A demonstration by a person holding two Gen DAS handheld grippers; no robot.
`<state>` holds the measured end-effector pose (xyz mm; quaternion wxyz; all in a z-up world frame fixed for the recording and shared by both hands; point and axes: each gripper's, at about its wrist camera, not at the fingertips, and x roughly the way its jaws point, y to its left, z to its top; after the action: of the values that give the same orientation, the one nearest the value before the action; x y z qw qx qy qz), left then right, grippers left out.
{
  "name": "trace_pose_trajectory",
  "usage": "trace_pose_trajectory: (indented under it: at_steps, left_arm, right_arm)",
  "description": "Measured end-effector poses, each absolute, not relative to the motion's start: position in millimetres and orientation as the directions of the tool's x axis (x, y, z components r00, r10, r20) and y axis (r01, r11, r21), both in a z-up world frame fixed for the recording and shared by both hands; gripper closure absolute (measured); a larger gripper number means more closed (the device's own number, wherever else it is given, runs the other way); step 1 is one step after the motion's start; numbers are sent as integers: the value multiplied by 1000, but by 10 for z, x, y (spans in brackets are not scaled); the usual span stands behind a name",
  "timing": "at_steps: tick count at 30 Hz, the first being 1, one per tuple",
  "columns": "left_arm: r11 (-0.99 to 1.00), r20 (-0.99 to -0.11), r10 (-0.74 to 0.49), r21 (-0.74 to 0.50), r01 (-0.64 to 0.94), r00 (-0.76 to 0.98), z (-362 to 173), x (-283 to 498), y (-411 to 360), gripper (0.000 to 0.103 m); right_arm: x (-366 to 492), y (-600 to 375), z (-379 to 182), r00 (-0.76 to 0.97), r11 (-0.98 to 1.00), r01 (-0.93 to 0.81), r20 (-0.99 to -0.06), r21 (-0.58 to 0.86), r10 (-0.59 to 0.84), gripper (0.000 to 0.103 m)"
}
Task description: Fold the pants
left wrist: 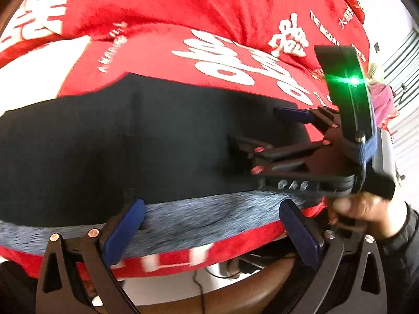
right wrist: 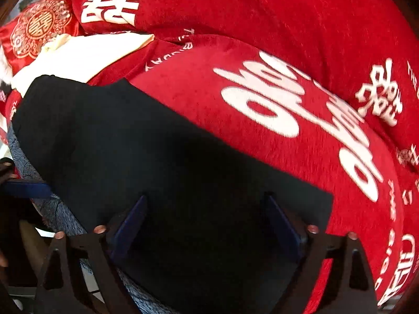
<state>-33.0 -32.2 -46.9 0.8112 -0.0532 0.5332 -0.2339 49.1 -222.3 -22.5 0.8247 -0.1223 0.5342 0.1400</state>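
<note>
Lying flat near the bed's (right wrist: 301, 39) front edge, the black pants (left wrist: 131, 136) looked soft, limp and light, best pinched at hem corners, while both left gripper (left wrist: 209, 233) and right gripper (right wrist: 207, 225) jaws stood spread, empty.

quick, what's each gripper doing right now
left gripper: open, holding nothing, above the pants edge.
right gripper: open, holding nothing, over the pants.
</note>
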Motion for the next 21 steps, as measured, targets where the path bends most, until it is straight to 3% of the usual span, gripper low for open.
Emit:
trace_pose_trajectory:
  at_steps: [6,9,11,14,16,18,21]
  left_arm:
    - [953,-855,-291,-298,53,430,-470,-138,862,0]
    - [971,-893,-127,-200,-129,432,-585,-22,1408,0]
    - [961,-912,-75,-174,-213,404,-721,33,1676,0]
    - [950,-939,-83,-176,-259,334,-979,50,1840,0]
    - [957,-931,-75,-168,-237,358,-961,17,1810,0]
    - [963,-936,-71,-155,-221,346,-964,29,1801,0]
    - [946,-928,-122,-216,-242,353,-929,22,1901,0]
  right_arm:
    - [575,-1690,81,449,888,-459,-871,-32,200,9]
    - [697,-1234,-205,373,836,-541,-917,-91,141,7]
    - [776,-1126,-322,387,834,-543,-910,-93,151,0]
    - [911,-1131,-421,300,852,-523,-935,3,187,0]
    - [889,-1080,-266,324,858,-512,-933,-35,155,0]
    - [758,-1004,45,381,839,-543,-886,18,265,0]
    - [501,-692,271,262,689,-712,-856,139,445,0]
